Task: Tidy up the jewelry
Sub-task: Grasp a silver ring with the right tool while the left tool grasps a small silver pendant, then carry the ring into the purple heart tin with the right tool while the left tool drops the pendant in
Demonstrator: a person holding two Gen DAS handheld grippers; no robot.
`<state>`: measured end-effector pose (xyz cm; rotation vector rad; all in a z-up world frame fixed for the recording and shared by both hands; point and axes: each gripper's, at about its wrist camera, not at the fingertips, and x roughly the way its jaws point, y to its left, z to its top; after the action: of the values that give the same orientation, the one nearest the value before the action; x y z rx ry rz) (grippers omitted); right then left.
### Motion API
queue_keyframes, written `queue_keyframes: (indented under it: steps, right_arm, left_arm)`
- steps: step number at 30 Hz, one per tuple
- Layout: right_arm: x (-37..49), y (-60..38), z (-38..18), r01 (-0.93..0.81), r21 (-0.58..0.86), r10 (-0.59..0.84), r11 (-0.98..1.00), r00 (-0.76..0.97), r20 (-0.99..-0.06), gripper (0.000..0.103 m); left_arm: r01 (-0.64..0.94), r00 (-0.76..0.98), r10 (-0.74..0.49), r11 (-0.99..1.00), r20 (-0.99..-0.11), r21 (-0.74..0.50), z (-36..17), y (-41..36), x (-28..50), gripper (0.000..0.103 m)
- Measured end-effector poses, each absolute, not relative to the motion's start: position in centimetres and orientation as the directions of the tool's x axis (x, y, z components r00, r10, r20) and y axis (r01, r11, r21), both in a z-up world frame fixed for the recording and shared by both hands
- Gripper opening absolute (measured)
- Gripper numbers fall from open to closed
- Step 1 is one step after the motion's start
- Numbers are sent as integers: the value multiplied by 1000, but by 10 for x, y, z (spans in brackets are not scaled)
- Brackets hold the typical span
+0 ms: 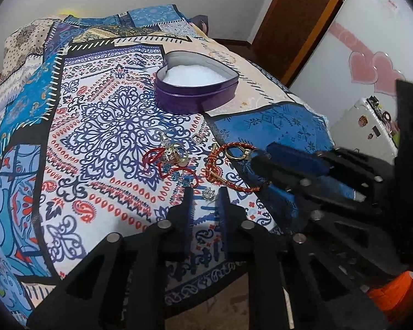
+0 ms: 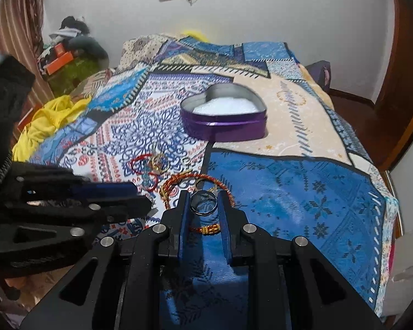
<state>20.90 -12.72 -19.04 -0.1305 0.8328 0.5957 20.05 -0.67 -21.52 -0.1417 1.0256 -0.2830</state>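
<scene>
My right gripper (image 2: 203, 203) has its fingers closed partway around a silver ring (image 2: 203, 203). Both blue pads touch the ring's sides, so I think I have it. The ring sits just above the red and gold bracelet (image 2: 198, 181) on the bed (image 2: 289, 192).

My left gripper (image 1: 203, 196) has its fingers a little apart with nothing held. A small sparkly earring (image 1: 208, 193) lies right between the tips, still on the cloth.

To do this step well, I would lift the ring straight up and slowly, so it does not catch the bracelet under it. Then I would carry it over to the purple heart tin (image 2: 224, 115), which is open, has white padding inside, and stands farther up the bed (well apart from the pile). I would let go low over the white part so the ring does not bounce out.

A heap of gold rings and red cord (image 1: 173, 156) lies left of the bracelet. It is too tangled for me to count the pieces. The right gripper's arm hides part of the bracelet in the left view. I cannot tell how tight my hold on the ring is.
</scene>
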Motion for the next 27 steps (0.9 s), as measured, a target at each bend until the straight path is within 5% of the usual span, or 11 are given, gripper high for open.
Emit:
queue_keyframes:
  steps: [27]
  right_arm:
    - [209,-146,-127,-482,133,458,866,657,-598,18]
  left_arm:
    - [151,692,-228,974,-685,-171,-124,5,194,8]
